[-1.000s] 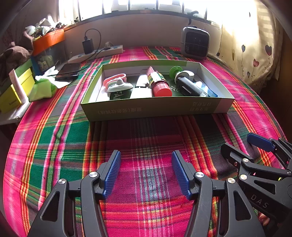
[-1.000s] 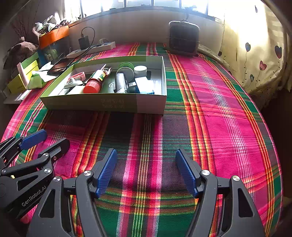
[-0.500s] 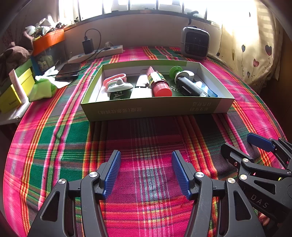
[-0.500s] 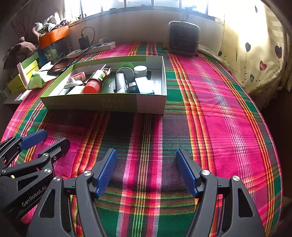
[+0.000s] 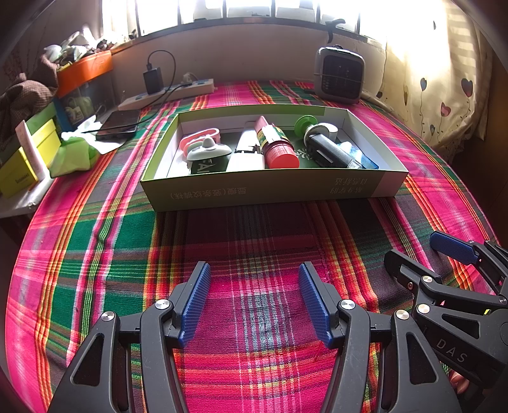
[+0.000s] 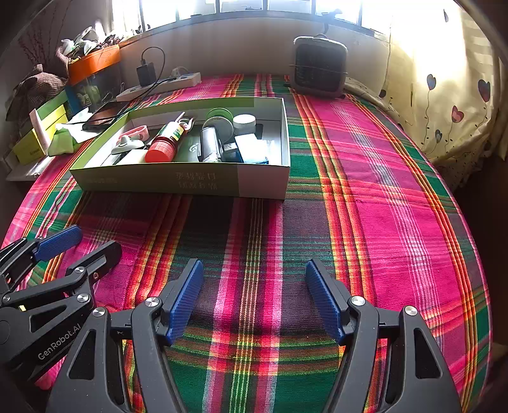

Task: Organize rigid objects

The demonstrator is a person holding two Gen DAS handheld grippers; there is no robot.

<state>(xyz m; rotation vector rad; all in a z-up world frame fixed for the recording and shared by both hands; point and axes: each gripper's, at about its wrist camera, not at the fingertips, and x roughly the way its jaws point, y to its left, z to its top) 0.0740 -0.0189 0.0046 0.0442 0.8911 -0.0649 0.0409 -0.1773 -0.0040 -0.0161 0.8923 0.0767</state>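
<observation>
Both grippers [image 5: 254,301] [image 6: 254,298] gape over plaid cloth [image 6: 381,190] below windows [image 5: 254,9].

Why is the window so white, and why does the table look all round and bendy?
Left wrist view: sunlight overexposes the window to white, and the fisheye lens curves the plaid tablecloth. Right wrist view: the same glare washes out the heart-print curtain, and the corners go dark.

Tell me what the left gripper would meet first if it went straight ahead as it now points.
Probably the near wall of the shallow green-and-white cardboard box. The open left gripper has only bare plaid cloth ahead before it; depth is uncertain.
</observation>
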